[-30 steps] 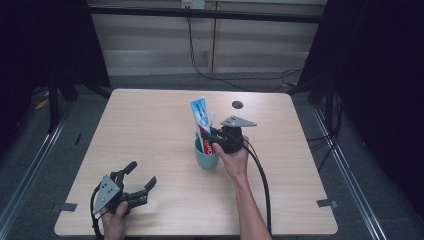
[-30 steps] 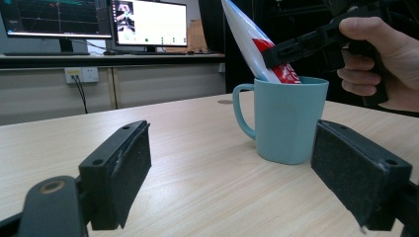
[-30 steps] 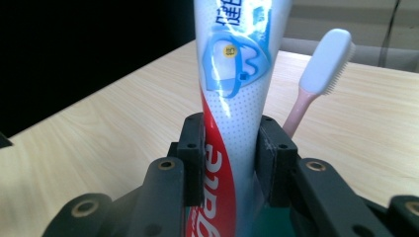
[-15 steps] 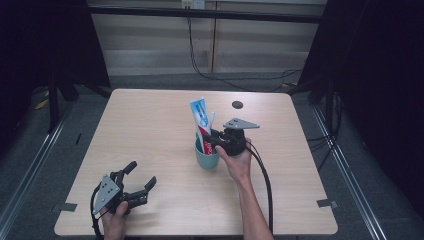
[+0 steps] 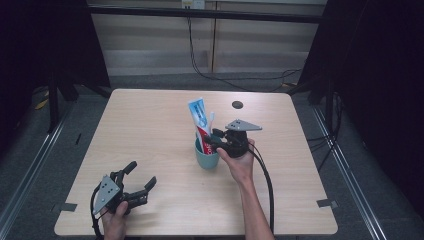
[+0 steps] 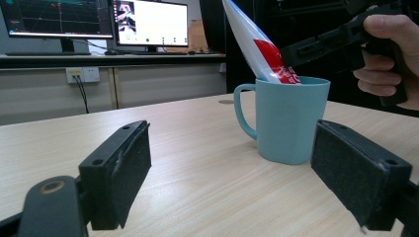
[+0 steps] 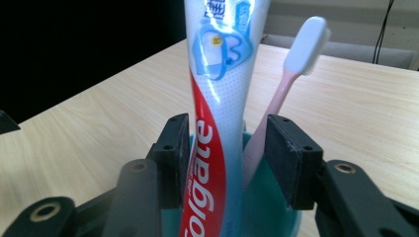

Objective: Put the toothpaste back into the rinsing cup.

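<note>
Release step: right gripper (image 7: 222,148) jaws just opening around toothpaste tube (image 7: 217,98), apparently untouched, in teal mug (image 5: 207,156); next, withdraw straight. Left gripper (image 5: 134,186) apart, idle near bench's front edge.

Light wooden table (image 5: 150,130), square, centred on grey floor (image 5: 45,165). Pale panelled wall (image 5: 150,45) at 12 o'clock, black cables (image 5: 200,55) hanging. Dark curtains (image 5: 380,75) at 3 and 9 o'clock. Two lit monitors (image 6: 148,22) stood on a desk (image 6: 99,55).
</note>
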`<state>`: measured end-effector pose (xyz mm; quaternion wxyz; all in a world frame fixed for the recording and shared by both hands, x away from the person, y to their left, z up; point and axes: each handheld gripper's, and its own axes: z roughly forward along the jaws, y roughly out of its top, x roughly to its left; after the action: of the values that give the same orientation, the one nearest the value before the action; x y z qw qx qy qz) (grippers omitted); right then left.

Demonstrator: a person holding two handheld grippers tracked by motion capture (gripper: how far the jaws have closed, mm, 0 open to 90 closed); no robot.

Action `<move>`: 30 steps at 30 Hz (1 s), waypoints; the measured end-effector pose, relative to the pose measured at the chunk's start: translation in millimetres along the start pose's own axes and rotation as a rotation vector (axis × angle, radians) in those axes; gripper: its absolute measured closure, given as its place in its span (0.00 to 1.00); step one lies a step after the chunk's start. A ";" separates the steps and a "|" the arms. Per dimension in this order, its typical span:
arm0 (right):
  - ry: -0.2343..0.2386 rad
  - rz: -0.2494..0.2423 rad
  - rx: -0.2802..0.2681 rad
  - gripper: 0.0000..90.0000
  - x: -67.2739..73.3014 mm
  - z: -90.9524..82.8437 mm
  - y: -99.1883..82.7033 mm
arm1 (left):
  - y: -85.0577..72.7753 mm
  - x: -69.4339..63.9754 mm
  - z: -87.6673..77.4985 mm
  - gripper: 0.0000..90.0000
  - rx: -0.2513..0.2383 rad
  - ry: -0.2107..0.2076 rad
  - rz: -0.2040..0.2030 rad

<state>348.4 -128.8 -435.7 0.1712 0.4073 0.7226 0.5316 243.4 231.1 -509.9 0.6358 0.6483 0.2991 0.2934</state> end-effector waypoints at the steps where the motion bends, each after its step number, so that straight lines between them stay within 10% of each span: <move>1: -0.004 0.003 -0.002 0.49 -0.8 -0.6 -0.1 | 0.0 0.0 0.0 0.17 0.000 0.000 0.000; 13: -0.051 0.048 -0.043 0.15 -8.0 -17.3 -0.9 | 0.1 0.1 -0.1 0.17 0.002 0.000 0.001; 30: -0.163 0.052 -0.055 0.15 -22.0 -53.9 -17.4 | 0.0 -0.3 0.2 0.17 0.000 0.005 -0.005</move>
<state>318.0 -181.4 -435.4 0.2270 0.4630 0.6805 0.5205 243.4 230.7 -509.9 0.6358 0.6468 0.3024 0.2932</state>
